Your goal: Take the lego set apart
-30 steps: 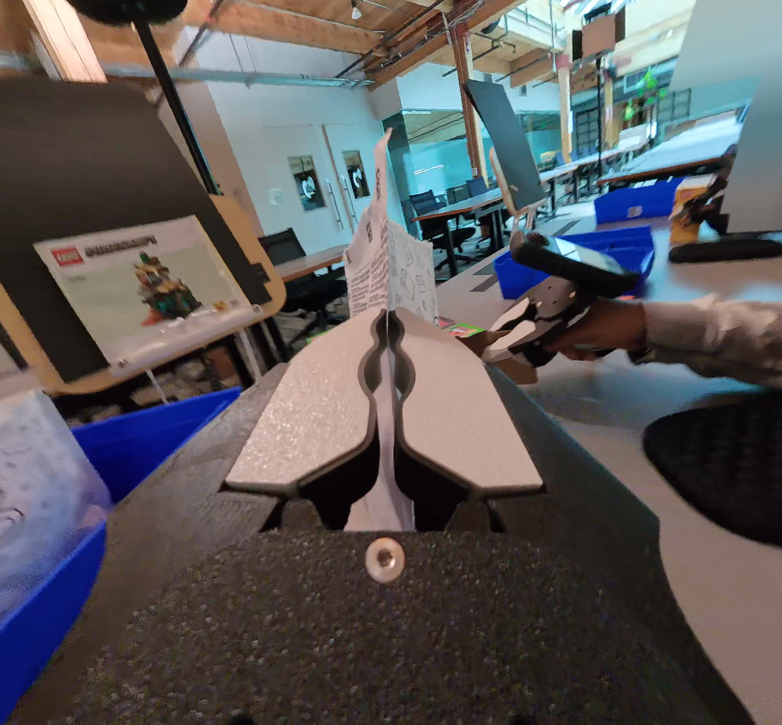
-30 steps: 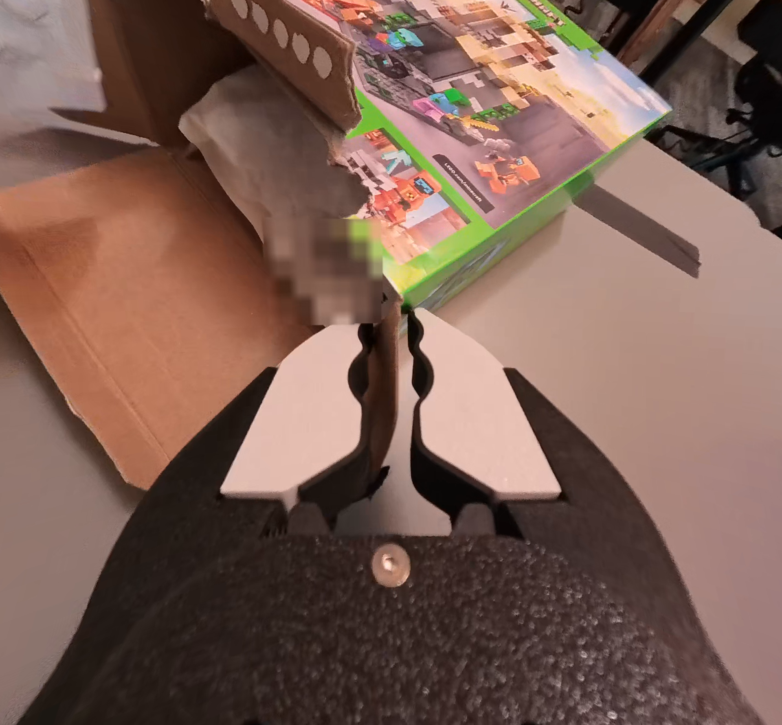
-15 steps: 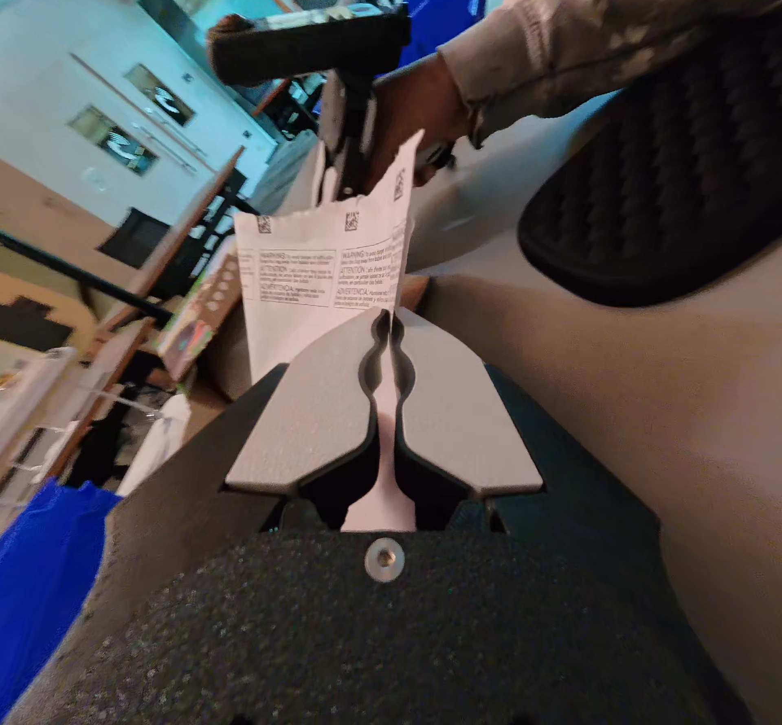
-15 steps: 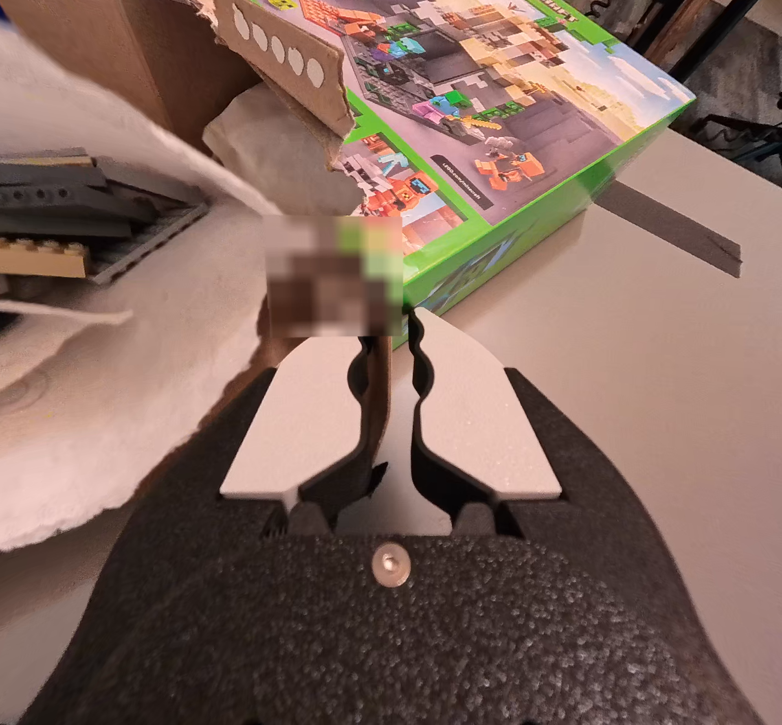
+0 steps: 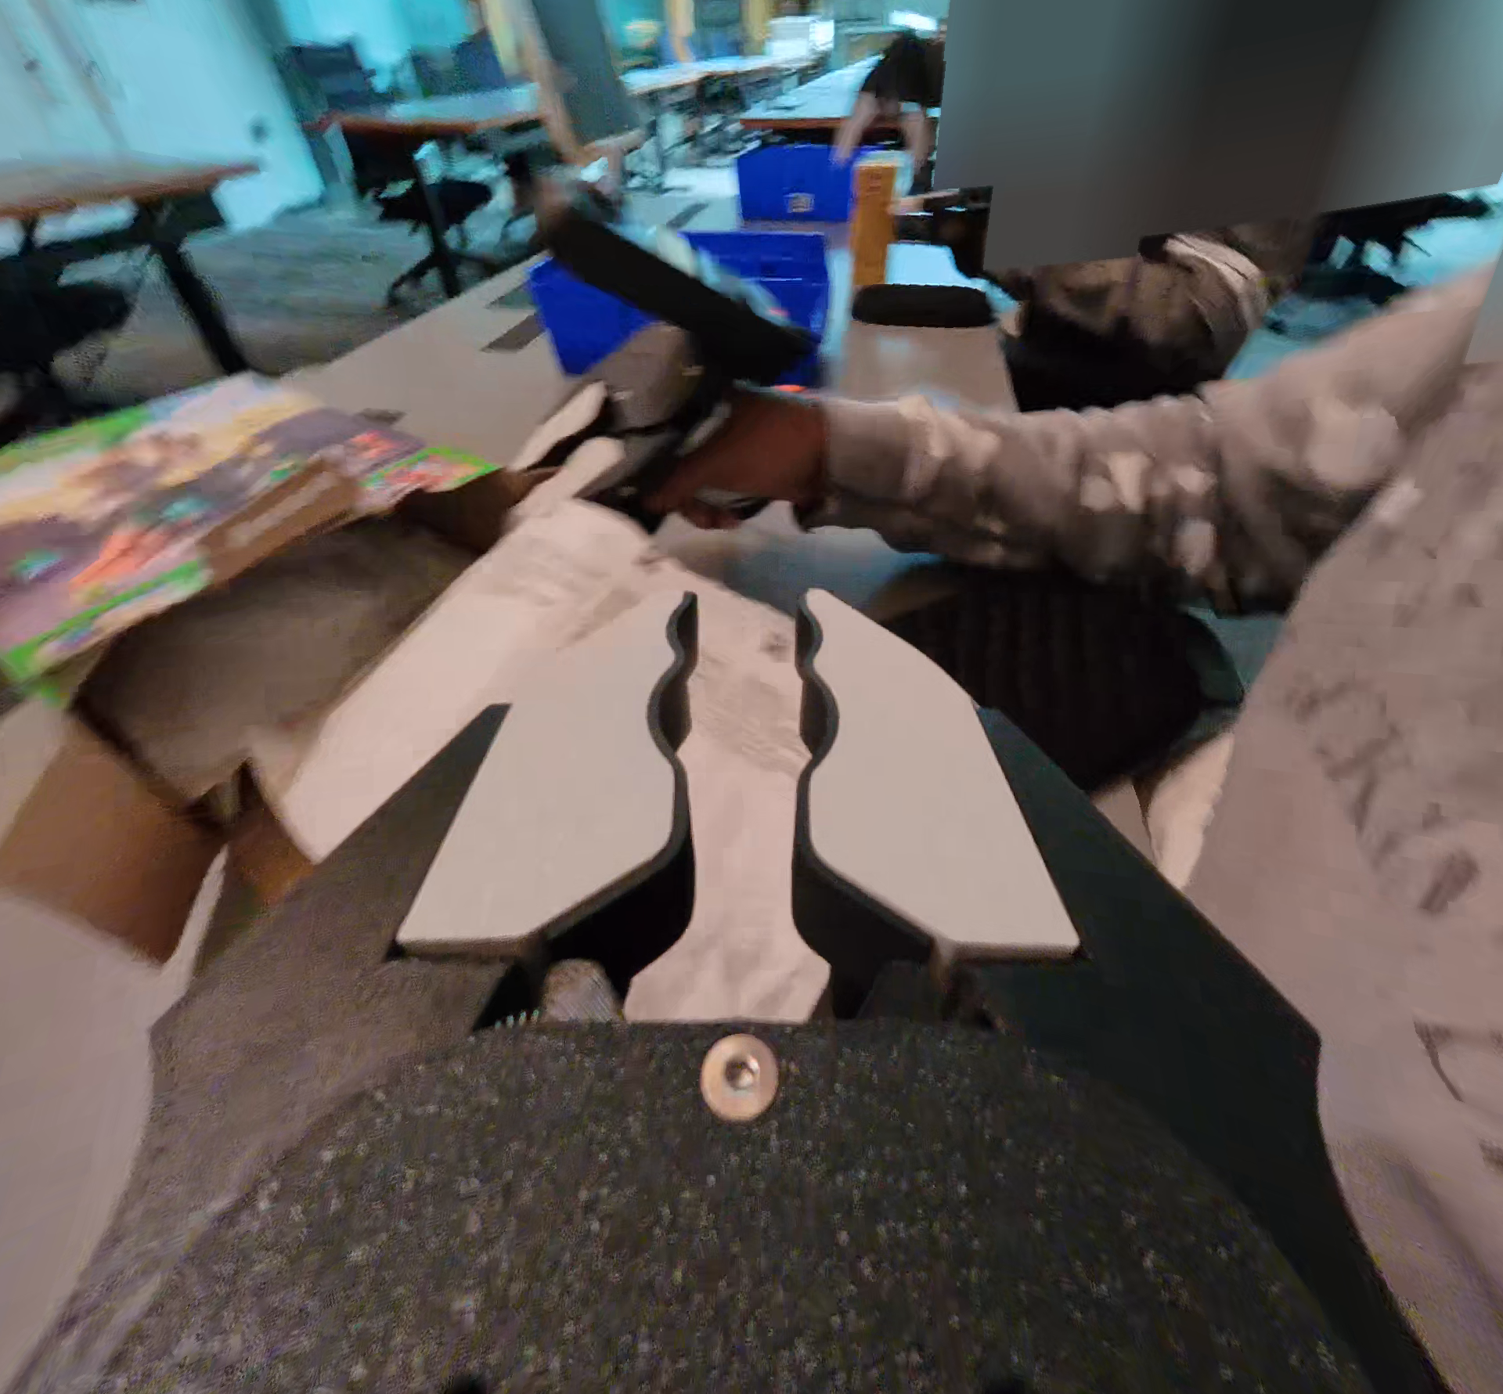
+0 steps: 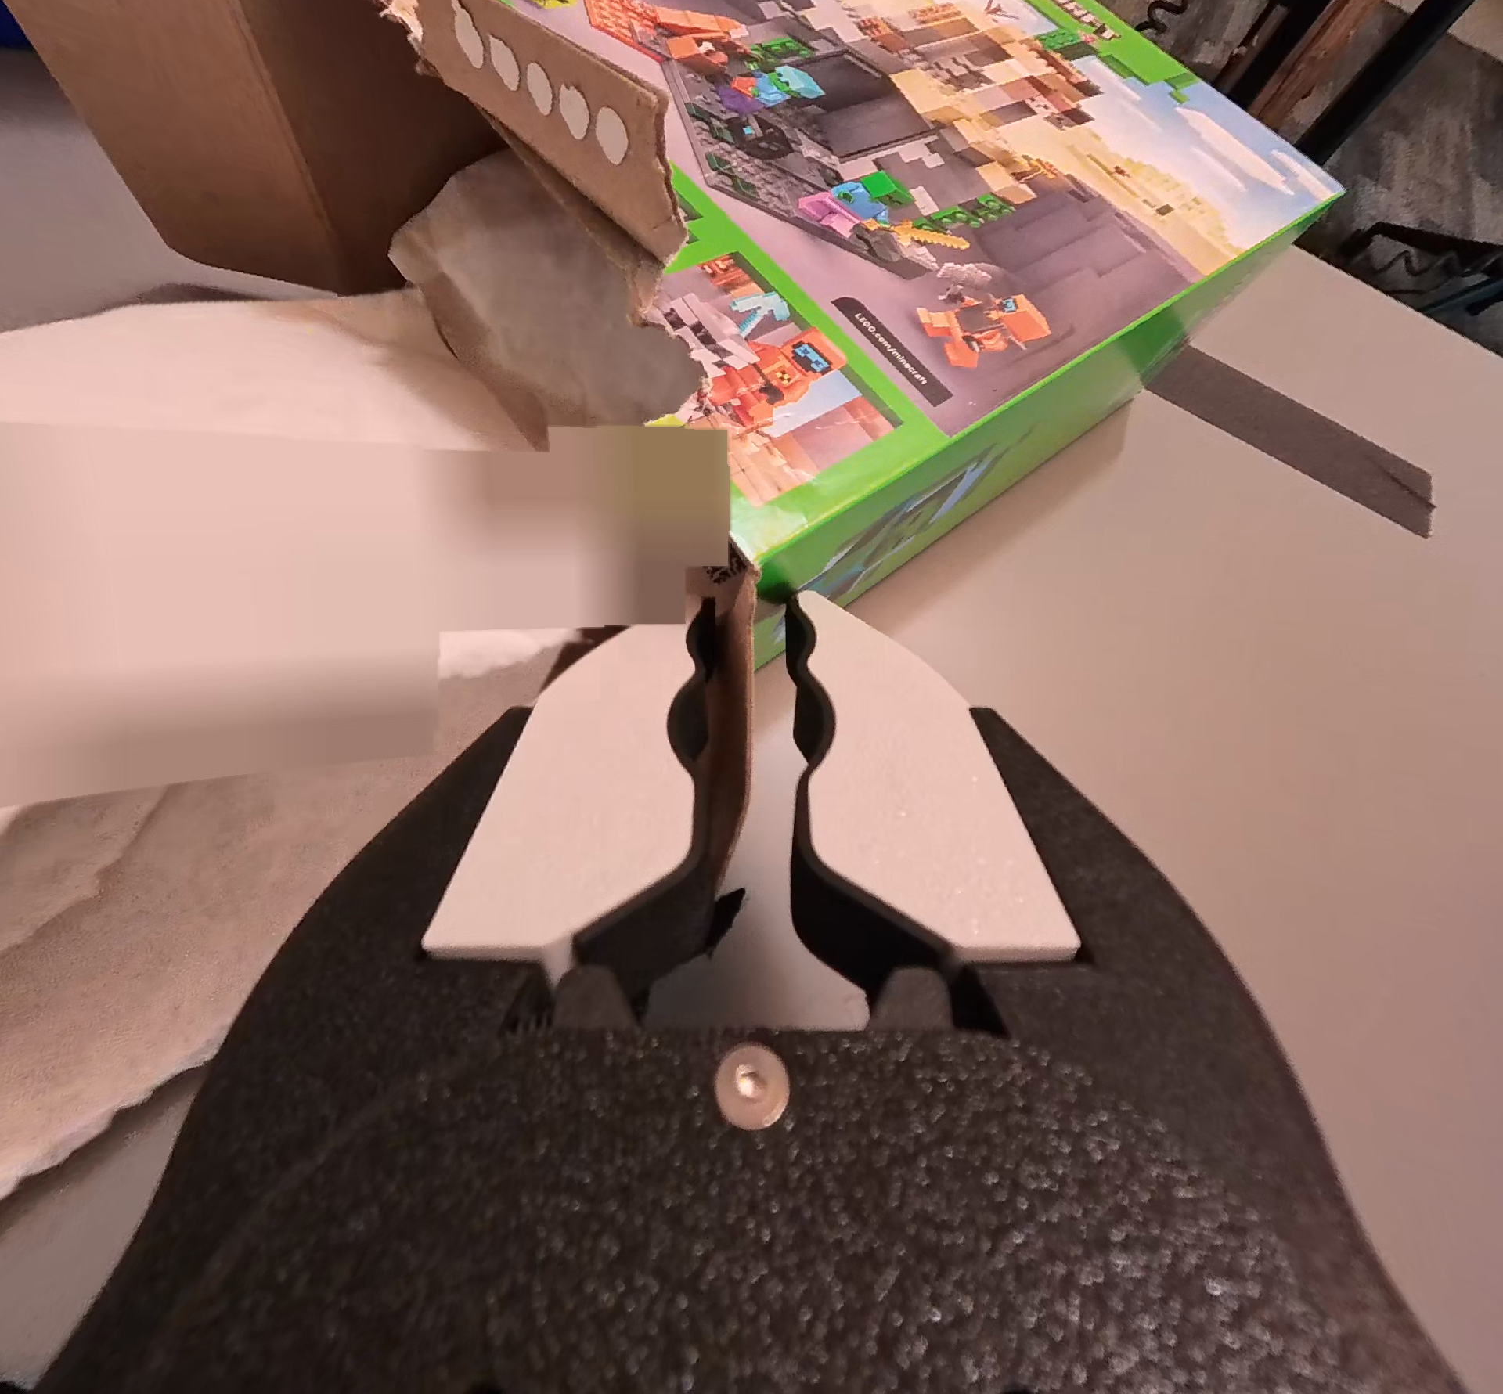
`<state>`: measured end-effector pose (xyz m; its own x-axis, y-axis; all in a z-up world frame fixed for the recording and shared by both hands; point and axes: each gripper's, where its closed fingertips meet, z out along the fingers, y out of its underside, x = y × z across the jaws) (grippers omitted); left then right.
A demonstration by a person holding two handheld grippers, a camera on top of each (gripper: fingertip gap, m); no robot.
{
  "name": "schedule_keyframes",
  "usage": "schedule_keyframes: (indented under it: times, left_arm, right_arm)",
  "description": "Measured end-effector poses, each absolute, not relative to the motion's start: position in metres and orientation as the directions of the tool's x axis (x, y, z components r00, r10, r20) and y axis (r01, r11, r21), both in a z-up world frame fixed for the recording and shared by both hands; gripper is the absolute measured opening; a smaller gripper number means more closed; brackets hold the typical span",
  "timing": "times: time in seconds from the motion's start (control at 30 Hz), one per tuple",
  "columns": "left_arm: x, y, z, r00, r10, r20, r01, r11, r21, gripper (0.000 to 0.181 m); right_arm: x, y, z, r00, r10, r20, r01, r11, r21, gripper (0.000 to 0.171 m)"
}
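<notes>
left gripper (image 5: 748,607): matt pale-grey finger plates, finely grained; black body coarse and pebbled like foam; one shiny metal screw.
right gripper (image 6: 752,607): same matt grey plates, same speckled black body.
lego box (image 6: 935,233): glossy printed card, green edges; raw brown cardboard inside, torn rough at the flap (image 6: 561,111).
paper bag (image 6: 203,395): white, matt, soft and slightly fibrous, creased.
cardboard strip (image 6: 730,712): plain brown, dull, between the right gripper's plates.
worktop (image 6: 1179,745): smooth pale-grey laminate, low sheen.
sleeve (image 5: 1098,485): soft mottled cloth.
bins (image 5: 618,314): blue plastic, smooth.
</notes>
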<state>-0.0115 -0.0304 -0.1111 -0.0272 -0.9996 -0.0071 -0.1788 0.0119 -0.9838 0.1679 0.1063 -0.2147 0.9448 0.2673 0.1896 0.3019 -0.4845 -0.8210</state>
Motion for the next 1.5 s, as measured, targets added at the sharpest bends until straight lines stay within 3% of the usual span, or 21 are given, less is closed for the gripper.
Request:
schedule_keyframes:
  times: [0.1,0.27,0.37,0.63,0.83,1.0,1.2,1.37,1.5]
  left_arm:
    - [-0.025,0.027,-0.116,0.114,-0.979,0.170,-0.224,-0.192,-0.955,0.030]
    - [-0.045,0.086,-0.187,0.257,-0.917,0.305,-0.351,-0.383,-0.854,0.043]
    - [-0.044,0.085,-0.222,0.247,-0.876,0.415,-0.433,-0.482,-0.762,0.051]
    - [-0.023,0.066,-0.239,0.204,-0.747,0.633,-0.502,-0.635,-0.587,0.051]
    - [-0.014,0.066,-0.243,0.231,-0.740,0.631,-0.499,-0.647,-0.576,0.034]
    - [-0.011,0.070,-0.235,0.170,-0.762,0.624,-0.408,-0.631,-0.660,0.018]
    - [-0.013,0.075,-0.224,0.120,-0.838,0.532,-0.334,-0.538,-0.774,0.017]
    - [-0.009,0.084,-0.220,0.132,-0.789,0.600,-0.333,-0.606,-0.723,0.017]
    - [-0.009,0.093,-0.210,0.117,-0.819,0.562,-0.368,-0.562,-0.741,0.016]
  right_arm:
    - [0.168,0.106,-0.214,0.943,0.270,0.195,0.308,-0.484,-0.819,0.016]
    - [0.168,0.103,-0.214,0.940,0.281,0.193,0.311,-0.478,-0.821,0.015]
    - [0.167,0.103,-0.215,0.940,0.287,0.187,0.309,-0.479,-0.821,0.015]
    - [0.167,0.103,-0.215,0.936,0.284,0.210,0.328,-0.479,-0.814,0.015]
    - [0.167,0.104,-0.212,0.929,0.278,0.245,0.354,-0.469,-0.809,0.014]
    - [0.169,0.103,-0.212,0.926,0.283,0.249,0.359,-0.463,-0.810,0.013]
    - [0.169,0.102,-0.212,0.923,0.290,0.255,0.368,-0.461,-0.808,0.013]
    - [0.168,0.103,-0.210,0.916,0.295,0.272,0.384,-0.447,-0.808,0.013]
    - [0.167,0.103,-0.210,0.904,0.318,0.285,0.405,-0.425,-0.810,0.013]
